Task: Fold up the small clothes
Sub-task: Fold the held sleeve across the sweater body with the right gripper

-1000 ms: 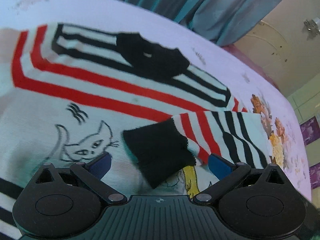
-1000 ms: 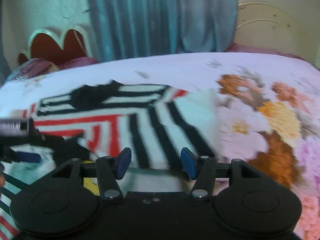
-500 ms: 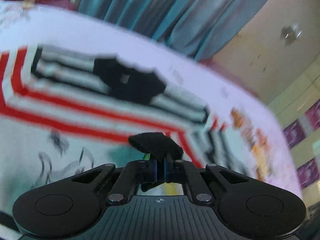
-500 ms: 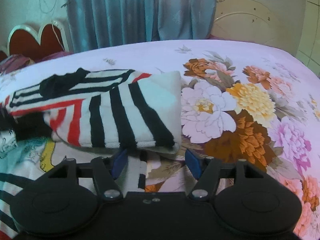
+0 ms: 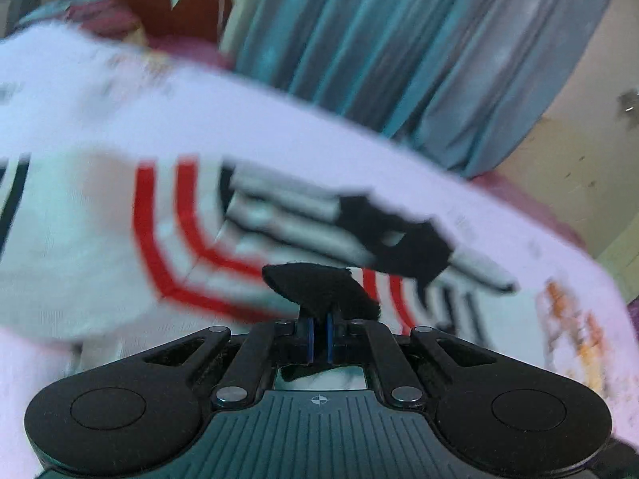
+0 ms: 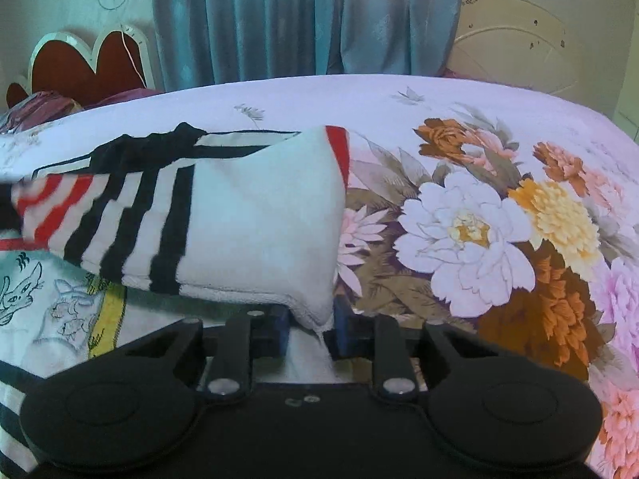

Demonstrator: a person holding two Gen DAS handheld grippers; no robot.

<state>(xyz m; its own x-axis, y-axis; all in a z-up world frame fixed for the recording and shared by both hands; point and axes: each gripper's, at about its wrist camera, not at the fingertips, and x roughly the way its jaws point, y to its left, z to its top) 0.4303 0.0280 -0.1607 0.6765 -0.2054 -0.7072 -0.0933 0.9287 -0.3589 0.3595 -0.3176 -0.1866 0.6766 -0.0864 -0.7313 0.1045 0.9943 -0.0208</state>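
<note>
On the bed, my left gripper [image 5: 318,335] pinches the black cuff [image 5: 319,285]; my right gripper [image 6: 309,329] straddles the sweater [image 6: 255,215] corner, unclosed. Sleeve fold underway, body unfolded.

Right claw [image 6: 309,325], jaws parted, blue pads [image 6: 280,329] either side of the white corner of a folded striped sweater [image 6: 255,227] without visibly pinching it. The sweater, banded black and red, lies on a floral bedsheet [image 6: 499,219]; teal curtain [image 6: 307,20] and scalloped headboard [image 6: 84,64] behind
</note>
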